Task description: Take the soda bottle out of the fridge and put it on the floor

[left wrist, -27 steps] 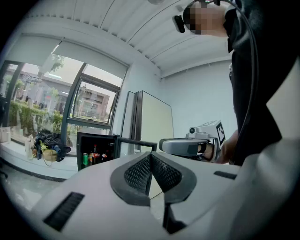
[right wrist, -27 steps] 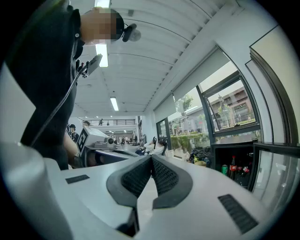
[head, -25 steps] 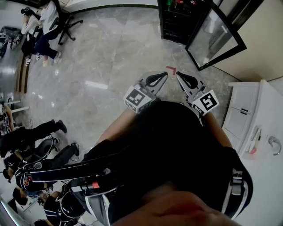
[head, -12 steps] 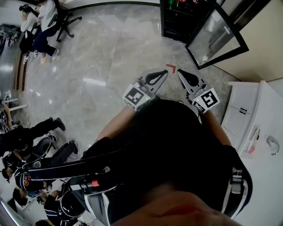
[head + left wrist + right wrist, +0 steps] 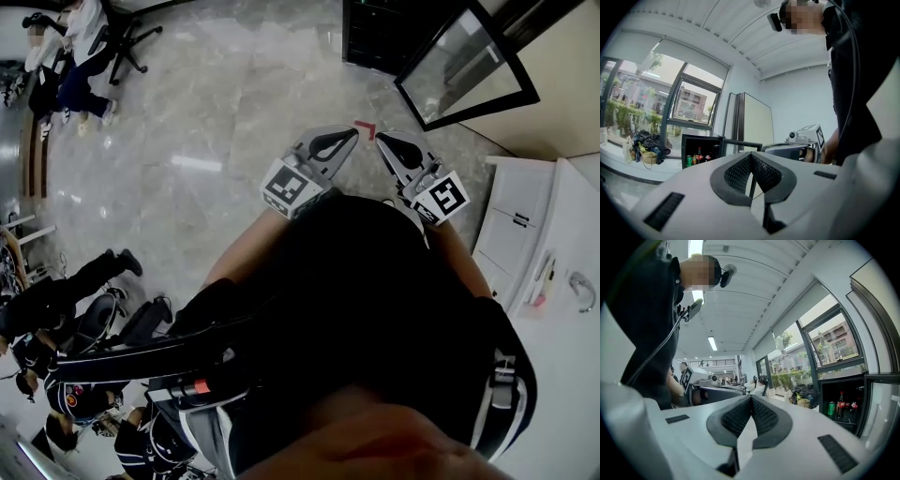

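Soda bottle (image 5: 841,403), the dark one with a red label as I read it, stands upright on a shelf inside the small black fridge (image 5: 382,37) at my 12 o'clock, well apart from both tools. A green can (image 5: 830,408) sits just beside it and more drinks crowd its other side. The glass door (image 5: 466,67) is already swung open toward 1 o'clock, so nothing needs opening. The left gripper (image 5: 349,134) and the right gripper (image 5: 382,138) are held level in front of me, side by side. Each has its ribbed pads pressed together at the tips with nothing between them. The step in hand, I judge, is the approach. I should walk in toward 12 o'clock, keep clear of the door edge at 1 o'clock and the white cabinet (image 5: 511,234) at 3 o'clock, and crouch to shelf height. I should spread one pair of jaws before it enters the fridge, not inside it, where the can could get knocked. I'd grip the bottle's body below the neck and draw it straight out, upright. The red corner mark (image 5: 365,127) on the floor (image 5: 216,112) near the tips may be the drop spot.
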### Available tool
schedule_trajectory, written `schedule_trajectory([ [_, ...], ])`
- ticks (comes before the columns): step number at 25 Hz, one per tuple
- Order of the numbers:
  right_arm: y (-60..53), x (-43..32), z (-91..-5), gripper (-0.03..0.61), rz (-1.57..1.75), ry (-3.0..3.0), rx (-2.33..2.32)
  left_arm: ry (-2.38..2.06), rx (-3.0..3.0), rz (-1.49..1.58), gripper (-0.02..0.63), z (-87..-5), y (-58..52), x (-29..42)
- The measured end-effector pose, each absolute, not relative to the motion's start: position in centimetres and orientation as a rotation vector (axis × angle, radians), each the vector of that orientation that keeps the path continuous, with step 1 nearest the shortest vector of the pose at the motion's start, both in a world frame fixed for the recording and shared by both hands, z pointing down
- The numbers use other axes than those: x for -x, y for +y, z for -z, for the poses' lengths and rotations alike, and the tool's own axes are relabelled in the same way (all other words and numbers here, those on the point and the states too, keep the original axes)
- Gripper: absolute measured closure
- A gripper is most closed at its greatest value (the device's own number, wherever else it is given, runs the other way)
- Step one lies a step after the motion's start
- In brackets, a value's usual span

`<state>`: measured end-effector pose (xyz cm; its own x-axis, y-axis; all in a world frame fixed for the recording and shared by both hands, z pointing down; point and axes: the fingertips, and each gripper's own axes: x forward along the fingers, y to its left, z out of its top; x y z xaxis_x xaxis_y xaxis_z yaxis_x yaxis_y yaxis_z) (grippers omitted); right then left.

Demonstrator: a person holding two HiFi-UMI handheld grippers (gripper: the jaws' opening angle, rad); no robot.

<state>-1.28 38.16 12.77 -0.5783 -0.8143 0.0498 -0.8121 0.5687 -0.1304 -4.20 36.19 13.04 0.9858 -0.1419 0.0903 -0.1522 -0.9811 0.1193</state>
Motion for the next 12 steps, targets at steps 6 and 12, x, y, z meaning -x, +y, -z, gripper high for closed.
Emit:
schedule_trajectory([
  [6, 34.7, 3.6, -12.4, 0.566, 0.163, 2.687, 1.519, -0.207, -3.027, -0.145, 0.609, -13.5, 32.6, 6.8],
  [12, 32.4, 5.2, -13.0, 0.566, 0.168, 2.653, 1.577, -0.14, -3.044, -0.147, 0.609, -13.4, 30.6, 8.1],
])
